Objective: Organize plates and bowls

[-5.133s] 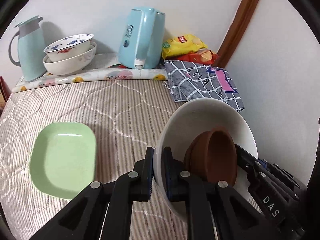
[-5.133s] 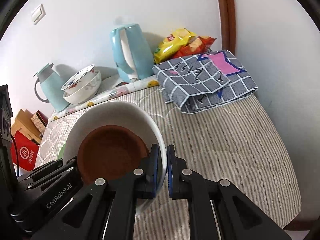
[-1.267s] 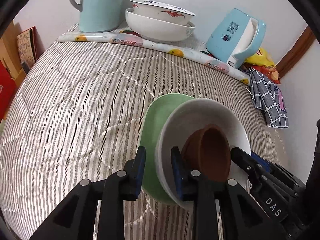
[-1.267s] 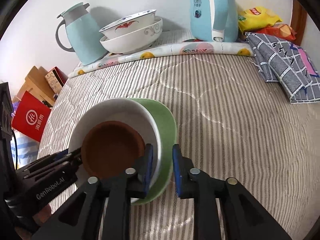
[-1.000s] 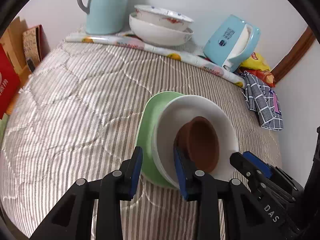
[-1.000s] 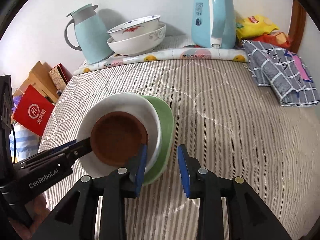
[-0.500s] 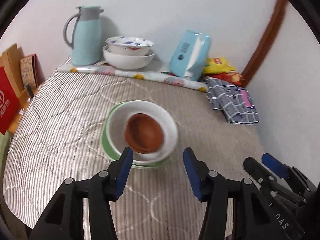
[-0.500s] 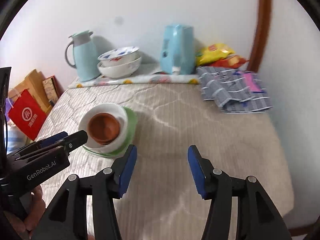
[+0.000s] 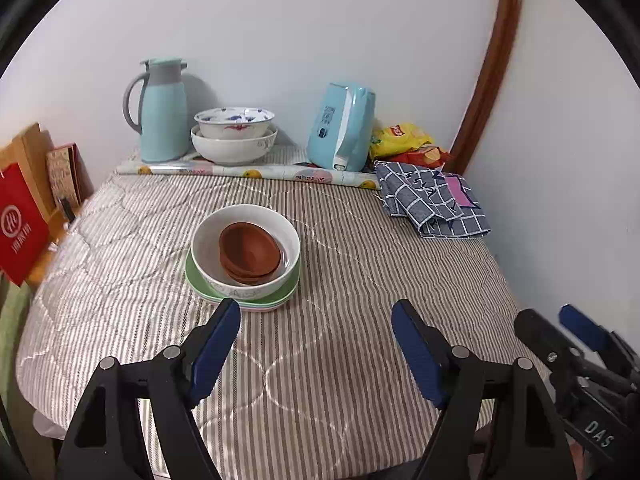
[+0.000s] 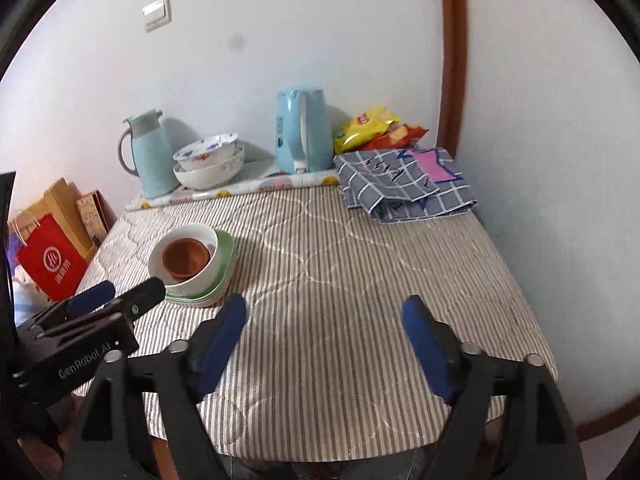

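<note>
Currently the left gripper point(image 9: 316, 344) and right gripper point(image 10: 324, 336) are spread wide, holding nothing. Left of centre on the table point(image 9: 360, 264), brown bowls point(image 9: 249, 251) nest in a white bowl point(image 9: 216, 276) on green plates point(image 9: 288, 294). Likely rigid, smooth, breakable: grip rims.

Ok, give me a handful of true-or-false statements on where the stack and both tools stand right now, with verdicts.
1. The brown bowl sits inside the white bowl. True.
2. The white bowl rests directly on the striped cover. False: it sits on the green plate.
3. The left tool grips the white bowl's rim. False: it is open, clear of the stack and holds nothing.
4. The right tool is open and empty. True.
5. The two patterned bowls stand between the thermos jug and the blue kettle. True.
</note>
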